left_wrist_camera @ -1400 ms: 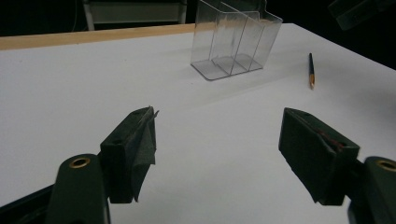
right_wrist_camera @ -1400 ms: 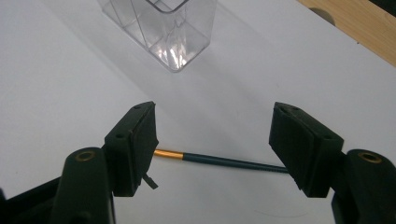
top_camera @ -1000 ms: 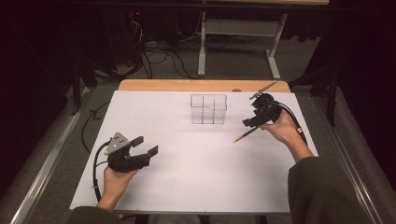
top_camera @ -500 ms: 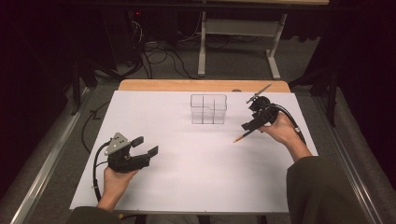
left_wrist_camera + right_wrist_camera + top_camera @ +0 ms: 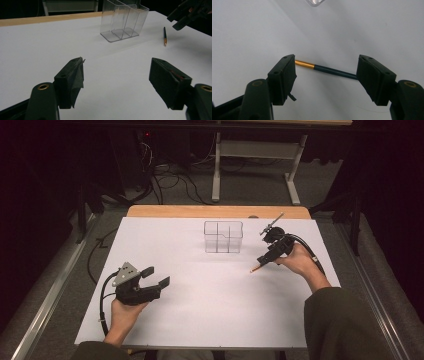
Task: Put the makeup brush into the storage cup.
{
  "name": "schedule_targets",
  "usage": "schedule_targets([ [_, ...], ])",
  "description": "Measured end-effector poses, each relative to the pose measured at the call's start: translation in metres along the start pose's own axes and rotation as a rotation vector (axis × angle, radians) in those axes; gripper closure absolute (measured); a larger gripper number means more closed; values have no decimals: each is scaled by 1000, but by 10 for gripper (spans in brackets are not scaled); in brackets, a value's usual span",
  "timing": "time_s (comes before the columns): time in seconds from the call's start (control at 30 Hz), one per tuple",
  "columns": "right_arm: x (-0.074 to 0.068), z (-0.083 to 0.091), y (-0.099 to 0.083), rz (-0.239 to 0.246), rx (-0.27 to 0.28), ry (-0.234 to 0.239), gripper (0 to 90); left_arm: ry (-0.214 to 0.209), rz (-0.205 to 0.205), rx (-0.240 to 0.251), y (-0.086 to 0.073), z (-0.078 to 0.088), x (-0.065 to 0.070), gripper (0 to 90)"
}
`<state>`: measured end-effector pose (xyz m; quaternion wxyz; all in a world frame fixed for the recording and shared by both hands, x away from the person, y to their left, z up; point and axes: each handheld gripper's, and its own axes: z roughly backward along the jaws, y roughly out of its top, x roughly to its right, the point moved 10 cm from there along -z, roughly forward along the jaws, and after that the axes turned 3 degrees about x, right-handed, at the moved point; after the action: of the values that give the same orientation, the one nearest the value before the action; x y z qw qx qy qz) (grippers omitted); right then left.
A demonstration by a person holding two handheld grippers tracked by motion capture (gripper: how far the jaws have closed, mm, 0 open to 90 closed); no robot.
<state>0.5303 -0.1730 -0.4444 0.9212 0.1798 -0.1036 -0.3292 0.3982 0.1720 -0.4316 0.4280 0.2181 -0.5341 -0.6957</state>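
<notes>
Pencil, dark-bodied with a gold band near one end, lies flat on the white table toward your right side, and in the right gripper view it runs across the gap between your jaws, behind them. Your right gripper hangs just above it, tilted down at the table, jaws spread wide with nothing clamped; the pads sit clear of the pencil on both sides. In the high view the pencil's tip pokes out to the lower left of that gripper. In the left gripper view you can see the same pencil lying a little right of the clear organizer, with your right gripper over it at the top corner. That clear organizer stands upright near the far middle of the table, split into compartments, apart from the pencil. Your left gripper rests well away at the near left of the table, pointing toward the middle, its jaws also wide apart and holding nothing.
</notes>
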Motion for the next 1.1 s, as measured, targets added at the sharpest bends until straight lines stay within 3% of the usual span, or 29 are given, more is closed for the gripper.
schedule_targets([
  [0.5,8,-13,-9,-11,-43,-7,334,-1,1,-2,0,0,0,282],
  [0.6,11,-15,-9,28,-34,-6,334,0,1,-4,-1,0,0,282],
  [0.87,15,-21,-10,45,-37,3,337,-2,-3,-8,-1,-1,1,283],
  [0.9,13,-22,-11,22,-46,8,337,-2,-3,-9,-2,-1,1,283],
  [0.93,15,-23,-11,48,-40,11,337,-2,-2,-10,-2,-1,0,282],
  [1.1,17,-27,-12,82,-41,8,336,-6,-2,-7,-1,-1,1,282],
])
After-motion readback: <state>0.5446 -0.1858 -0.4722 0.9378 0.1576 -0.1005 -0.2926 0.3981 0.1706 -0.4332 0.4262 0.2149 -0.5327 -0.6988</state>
